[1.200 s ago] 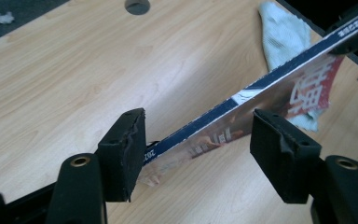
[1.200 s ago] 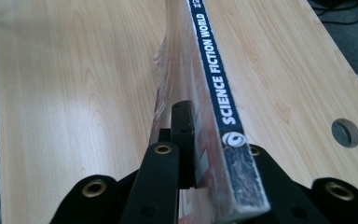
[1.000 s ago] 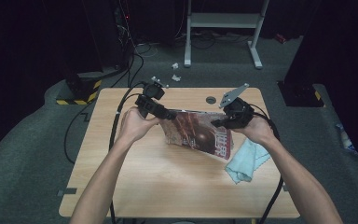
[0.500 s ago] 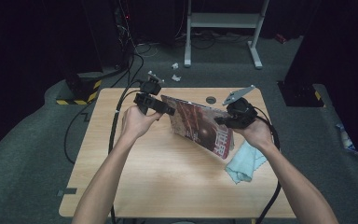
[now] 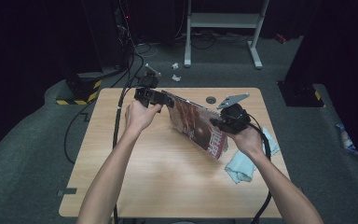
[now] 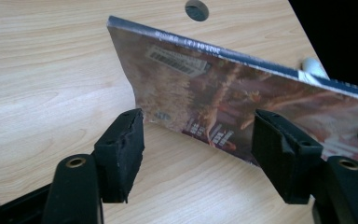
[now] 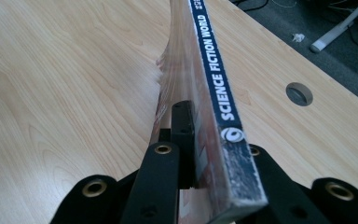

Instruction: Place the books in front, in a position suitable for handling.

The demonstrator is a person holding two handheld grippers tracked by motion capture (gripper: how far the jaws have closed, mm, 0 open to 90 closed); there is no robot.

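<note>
**Magazine Raised on Edge, Left Jaws Yet to Close**

Pale wood fills the scene: a table [image 5: 135,186] set on grey carpet, dark room behind. At its centre the magazine [image 5: 196,125] is held up on edge, tilted, its lower pages sagging toward the tabletop and its dark spine uppermost. In the right gripper view that spine [image 7: 214,70] is read plainly as "SCIENCE FICTION WORLD", running away from the camera.

The near end of the magazine is pinched by the right gripper [image 5: 223,124]; its jaws are pressed hard against the cover on either side, just beneath the spine, and the weight looks to be carried there. At the far end, the left gripper [image 5: 154,95] is held close to the magazine's corner. In the left gripper view its jaws are spread wide, with the cover [image 6: 242,100] seen between and beyond them, and no contact is visible.

So the lift is judged done, at least on one side: the magazine is off its flat rest and supported by one grip. What is left appears to be the second grip, then whatever turning, opening or re-laying is intended. How much of the lower edge rests on the wood cannot be told.

Further out, a light blue cloth [image 5: 244,161] lies just beside the right hand [image 5: 248,140], untouched. A round cable hole [image 5: 210,99] is seen behind the magazine, and black cables [image 5: 120,112] are trailed off the table's far left.
</note>
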